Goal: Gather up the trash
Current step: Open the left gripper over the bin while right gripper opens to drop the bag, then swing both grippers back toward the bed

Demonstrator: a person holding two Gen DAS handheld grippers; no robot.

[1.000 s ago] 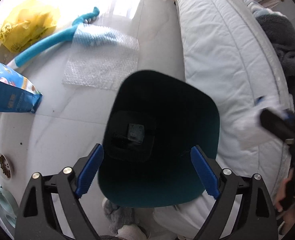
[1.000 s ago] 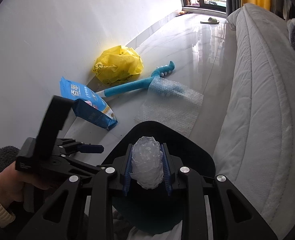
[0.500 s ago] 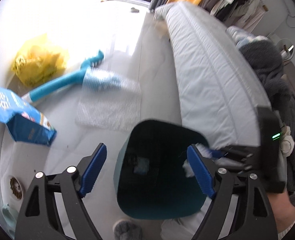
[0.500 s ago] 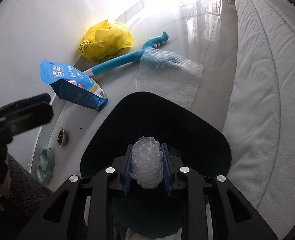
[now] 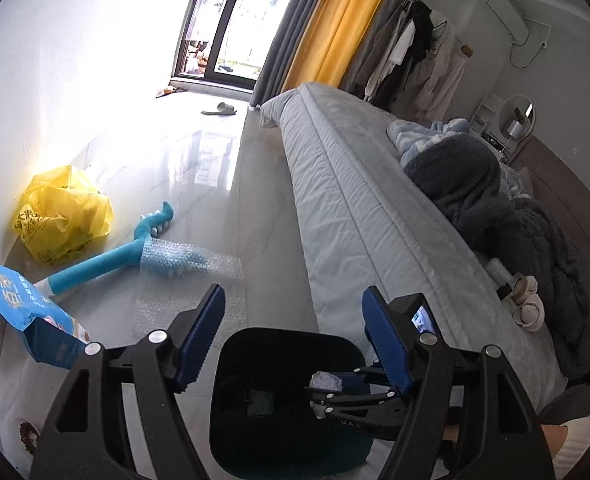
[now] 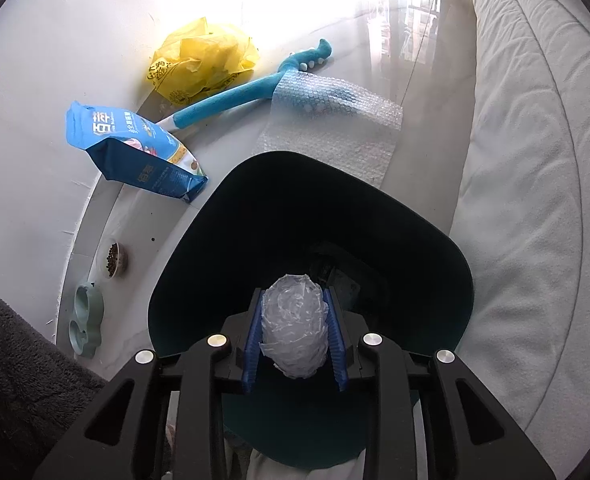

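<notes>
My right gripper [image 6: 294, 334] is shut on a crumpled ball of clear plastic wrap [image 6: 295, 330] and holds it over the open mouth of a dark teal trash bin [image 6: 255, 216]. In the left wrist view the same bin [image 5: 255, 364] stands on the floor below my left gripper [image 5: 293, 340], which is open and empty. The right gripper with the plastic ball [image 5: 326, 381] reaches into the bin from the right. A piece of trash [image 5: 259, 400] lies at the bin's bottom.
On the floor lie a bubble wrap sheet [image 6: 335, 116], a blue foam stick [image 6: 231, 100], a yellow plastic bag [image 6: 203, 60] and a blue pet food bag [image 6: 135, 144]. Pet bowls [image 6: 113, 260] sit by the wall. A bed [image 5: 355, 200] runs along the right.
My left gripper has tilted up and back from the bin, now showing the room. My right gripper has moved with the plastic ball over and down into the bin's mouth.
</notes>
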